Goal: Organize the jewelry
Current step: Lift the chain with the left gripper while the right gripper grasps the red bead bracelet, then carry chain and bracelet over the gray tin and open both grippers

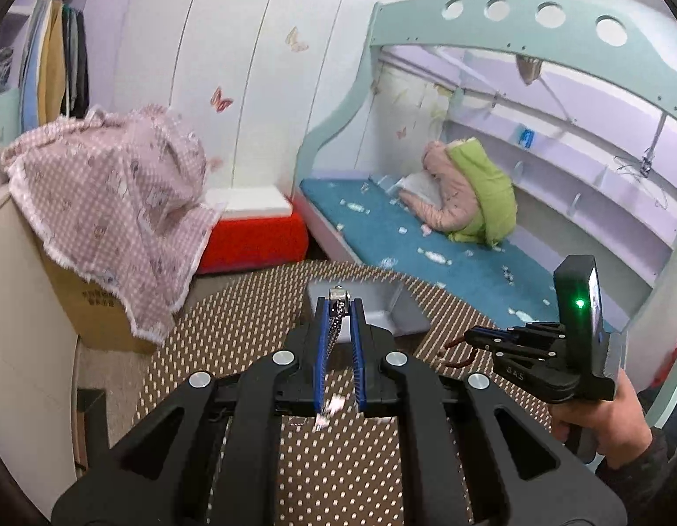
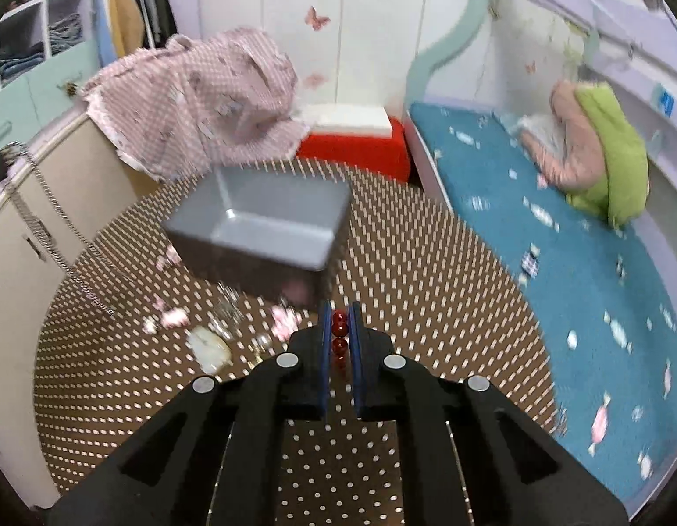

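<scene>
My left gripper (image 1: 339, 307) is shut on a silver chain (image 1: 332, 342) that hangs down between its blue pads, above the round dotted table (image 1: 233, 333). The grey box (image 1: 382, 311) stands just behind its tips. My right gripper (image 2: 340, 322) is shut on a string of red beads (image 2: 339, 328), lifted a little over the table near the grey box (image 2: 268, 223). In the left wrist view the right gripper (image 1: 470, 335) shows at the right, red beads (image 1: 459, 353) dangling from it. The silver chain (image 2: 53, 236) drapes down at the left of the right wrist view.
Loose pieces lie on the table left of my right gripper: pink charms (image 2: 174, 318), a pale white piece (image 2: 209, 346) and a clear glinting piece (image 2: 229, 307). A pink cloth (image 2: 198, 101) covers a cardboard box beyond the table. A bed with a blue cover (image 2: 557, 241) lies to the right.
</scene>
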Available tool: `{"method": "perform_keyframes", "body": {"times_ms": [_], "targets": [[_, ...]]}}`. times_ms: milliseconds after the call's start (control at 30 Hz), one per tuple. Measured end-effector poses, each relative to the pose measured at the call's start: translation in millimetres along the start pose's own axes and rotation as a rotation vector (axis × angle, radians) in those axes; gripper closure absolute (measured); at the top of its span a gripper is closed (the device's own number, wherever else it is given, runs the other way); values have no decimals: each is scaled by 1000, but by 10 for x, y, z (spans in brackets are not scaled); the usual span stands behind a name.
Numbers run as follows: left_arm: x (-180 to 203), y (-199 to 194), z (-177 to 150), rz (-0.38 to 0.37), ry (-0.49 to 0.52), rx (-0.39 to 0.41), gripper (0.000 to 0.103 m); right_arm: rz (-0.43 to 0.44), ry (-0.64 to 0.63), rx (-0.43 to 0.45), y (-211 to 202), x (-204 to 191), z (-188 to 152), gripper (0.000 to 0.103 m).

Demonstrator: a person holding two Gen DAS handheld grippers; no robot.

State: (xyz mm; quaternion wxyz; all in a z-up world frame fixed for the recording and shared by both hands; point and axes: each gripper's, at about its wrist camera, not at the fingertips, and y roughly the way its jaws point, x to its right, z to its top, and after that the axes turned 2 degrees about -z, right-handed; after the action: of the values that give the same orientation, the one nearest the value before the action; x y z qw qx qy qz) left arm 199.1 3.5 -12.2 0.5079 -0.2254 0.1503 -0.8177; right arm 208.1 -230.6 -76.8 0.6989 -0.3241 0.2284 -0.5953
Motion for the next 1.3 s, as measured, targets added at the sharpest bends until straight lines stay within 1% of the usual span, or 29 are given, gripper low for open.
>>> {"method": "perform_keyframes", "body": {"times_ms": [100,233,333,400,467,567,600,633,700,733,800,833,867,900,933,967,1000,1033,1067,1167,1200,1300], "targets": [[38,-35,197,-32,11,28,93,6,-24,71,-234,-11,238,97],[102,-9,495,-66,32,62,93,29,-35,138,-349,-14,501,97],[143,91,675,-99,35,64,93,47,-53,169,-370,-51,699,97],[184,169,767,-116,41,63,93,58,-62,174,-329,-68,793,97],[244,274,850,-120,56,61,93,64,-70,163,-218,-95,867,97],[298,507,913,-125,67,30,93,73,-64,132,-15,-80,924,97],[310,623,919,-116,71,13,93,77,-58,120,45,-68,933,97],[313,737,913,-98,77,-6,93,80,-52,103,135,-67,936,97],[279,925,864,-92,72,-43,93,93,-46,68,313,-73,930,97],[254,1048,820,-89,63,-73,93,95,-47,52,380,-82,933,96],[207,1191,713,-71,56,-107,92,88,-49,22,522,-81,910,96],[174,1261,659,-58,48,-122,91,96,-44,-2,618,-73,892,96],[122,1357,599,-41,38,-149,78,101,-32,-20,700,-55,870,96],[81,1420,553,-19,27,-168,44,99,-20,-30,745,-39,849,93],[33,1457,505,17,16,-171,26,95,-6,-40,782,-18,828,80],[-4,1465,450,48,13,-163,9,92,9,-44,793,8,811,71],[-39,1468,421,69,11,-160,9,89,24,-38,784,40,789,42],[-77,1470,388,81,6,-163,9,84,39,-15,744,72,760,24],[-120,1455,352,93,-9,-163,8,79,49,3,703,99,735,21],[-213,1384,254,137,-31,-152,7,72,87,18,643,172,706,12],[-244,1357,217,149,-36,-144,6,67,100,28,619,198,701,8],[-297,1231,183,198,-45,-106,5,57,140,57,519,247,673,8]]}}
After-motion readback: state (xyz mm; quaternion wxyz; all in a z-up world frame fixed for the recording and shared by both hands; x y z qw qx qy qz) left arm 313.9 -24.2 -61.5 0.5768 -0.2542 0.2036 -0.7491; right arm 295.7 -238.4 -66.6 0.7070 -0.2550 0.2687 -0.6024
